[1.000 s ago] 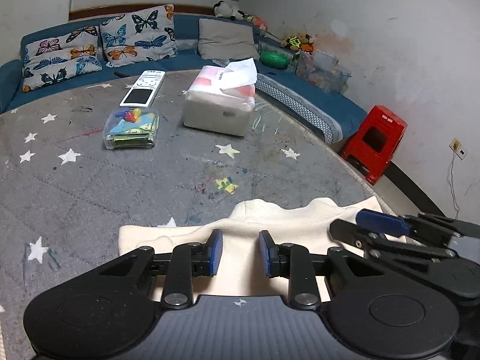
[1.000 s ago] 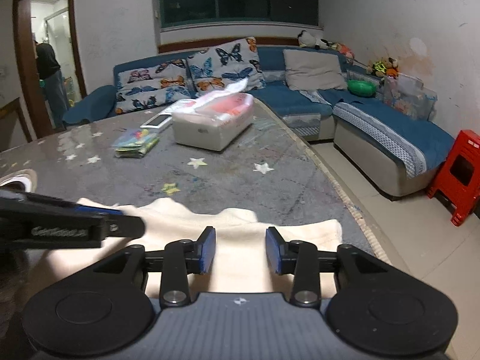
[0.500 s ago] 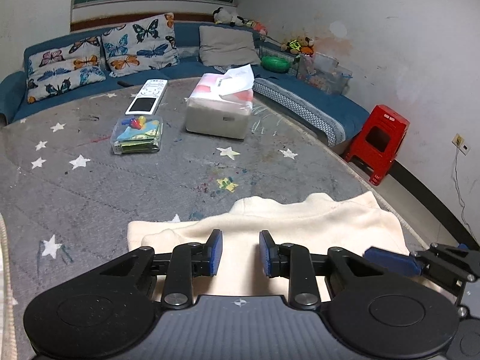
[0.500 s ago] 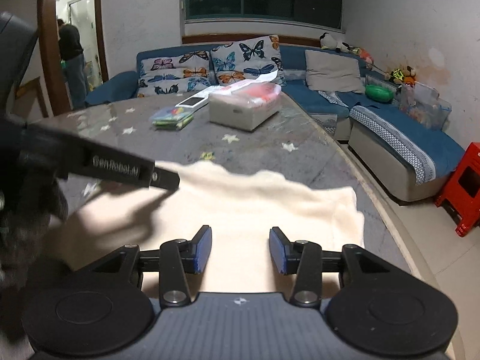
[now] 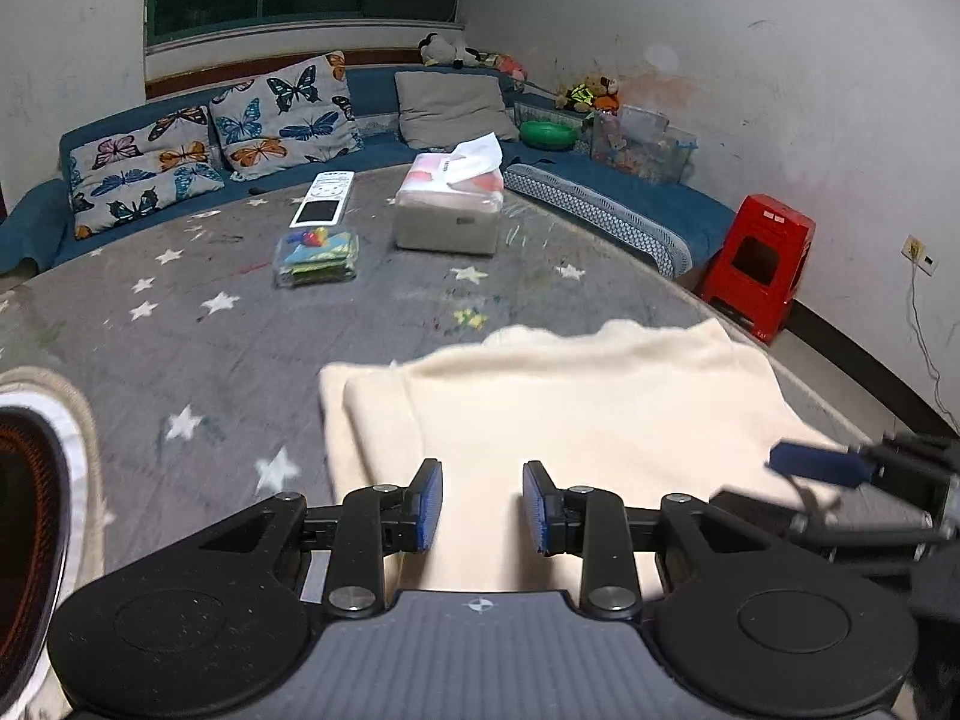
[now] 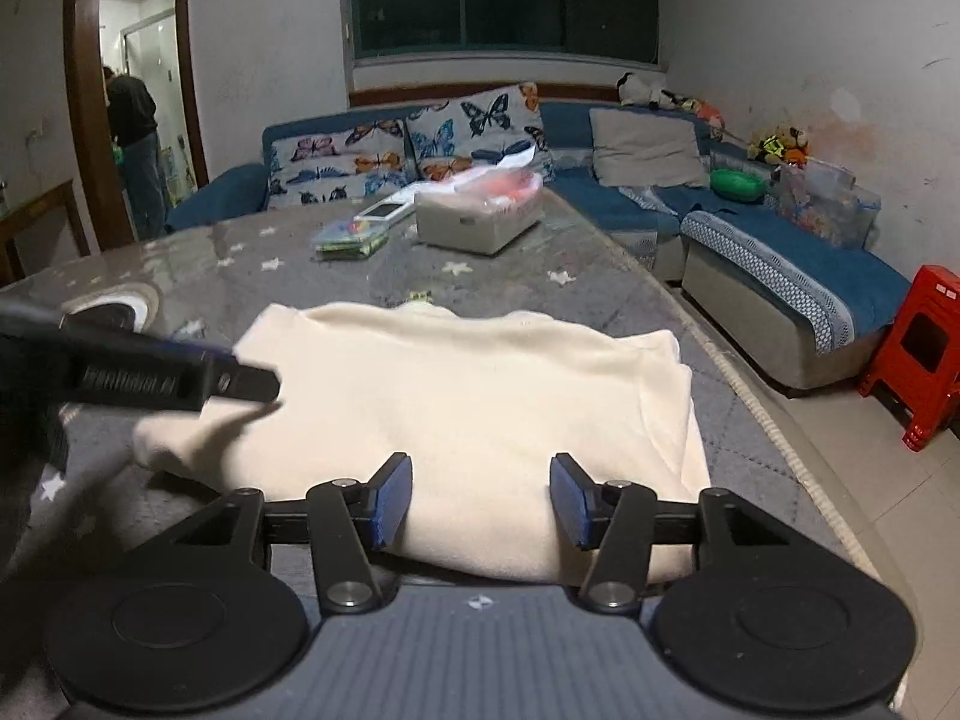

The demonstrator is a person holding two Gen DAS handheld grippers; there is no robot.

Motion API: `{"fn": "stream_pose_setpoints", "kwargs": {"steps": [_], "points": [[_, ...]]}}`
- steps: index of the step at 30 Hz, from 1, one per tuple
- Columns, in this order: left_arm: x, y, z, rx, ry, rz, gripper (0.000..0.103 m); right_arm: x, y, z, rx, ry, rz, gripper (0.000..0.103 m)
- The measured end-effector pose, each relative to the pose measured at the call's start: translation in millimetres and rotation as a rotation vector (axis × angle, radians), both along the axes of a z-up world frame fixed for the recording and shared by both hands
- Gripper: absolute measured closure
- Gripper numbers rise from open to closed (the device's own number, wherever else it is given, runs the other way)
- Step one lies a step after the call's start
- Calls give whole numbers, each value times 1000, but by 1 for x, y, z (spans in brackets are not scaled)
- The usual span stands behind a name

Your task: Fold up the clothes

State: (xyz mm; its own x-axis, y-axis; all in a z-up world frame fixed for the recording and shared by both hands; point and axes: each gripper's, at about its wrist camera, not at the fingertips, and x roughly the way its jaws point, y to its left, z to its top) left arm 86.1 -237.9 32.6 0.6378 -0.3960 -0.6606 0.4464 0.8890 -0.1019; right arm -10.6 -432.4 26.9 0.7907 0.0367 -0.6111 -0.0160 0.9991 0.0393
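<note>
A cream garment (image 5: 570, 408) lies folded flat on the grey star-patterned table (image 5: 198, 324), near its right edge. My left gripper (image 5: 483, 504) hovers over the garment's near edge, open with a narrow gap and nothing between the pads. In the right wrist view the same garment (image 6: 468, 384) spreads out in front of my right gripper (image 6: 481, 498), whose jaws are opening with nothing gripped; the cloth lies beneath them. The right gripper's blue pad (image 5: 816, 465) shows at the right of the left wrist view. The left gripper's finger (image 6: 180, 381) reaches in from the left over the garment's corner.
A tissue box (image 5: 447, 210), a white remote (image 5: 322, 201) and a clear case of colourful items (image 5: 316, 255) sit at the table's far side. A round rimmed object (image 5: 36, 480) lies at the left. A red stool (image 5: 759, 264) and blue sofa (image 6: 798, 276) stand beyond the right edge. A person (image 6: 135, 144) stands in the doorway.
Both grippers have drawn back from the garment, so more of the folded cloth shows ahead of them. The right jaws have widened. The garment stays on the table.
</note>
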Motion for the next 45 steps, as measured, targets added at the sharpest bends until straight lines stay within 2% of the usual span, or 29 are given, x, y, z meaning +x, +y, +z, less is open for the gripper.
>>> {"fn": "stream_pose_setpoints", "kwargs": {"steps": [6,9,14,16,20,23,35,39,45], "points": [[-14,4,-5,27,-15,5,68,-3,6,-5,-11,9,-1,48],[-18,8,0,14,-15,5,61,-8,10,1,-19,-1,4,39],[-30,14,3,-1,-8,5,54,-16,14,3,-25,0,7,32],[-35,15,3,2,-10,5,49,-19,16,3,-24,-3,3,22],[-45,18,4,-3,-21,8,41,-26,20,4,-20,-10,0,21],[-53,20,5,-5,-28,8,31,-30,23,5,-21,-15,-4,18],[-80,31,8,-13,-58,15,16,-49,28,9,-22,-31,-34,11],[-90,35,9,-13,-72,15,10,-55,31,11,-40,-44,-50,3],[-104,39,10,-9,-100,15,2,-63,34,12,-41,-54,-59,0]]}}
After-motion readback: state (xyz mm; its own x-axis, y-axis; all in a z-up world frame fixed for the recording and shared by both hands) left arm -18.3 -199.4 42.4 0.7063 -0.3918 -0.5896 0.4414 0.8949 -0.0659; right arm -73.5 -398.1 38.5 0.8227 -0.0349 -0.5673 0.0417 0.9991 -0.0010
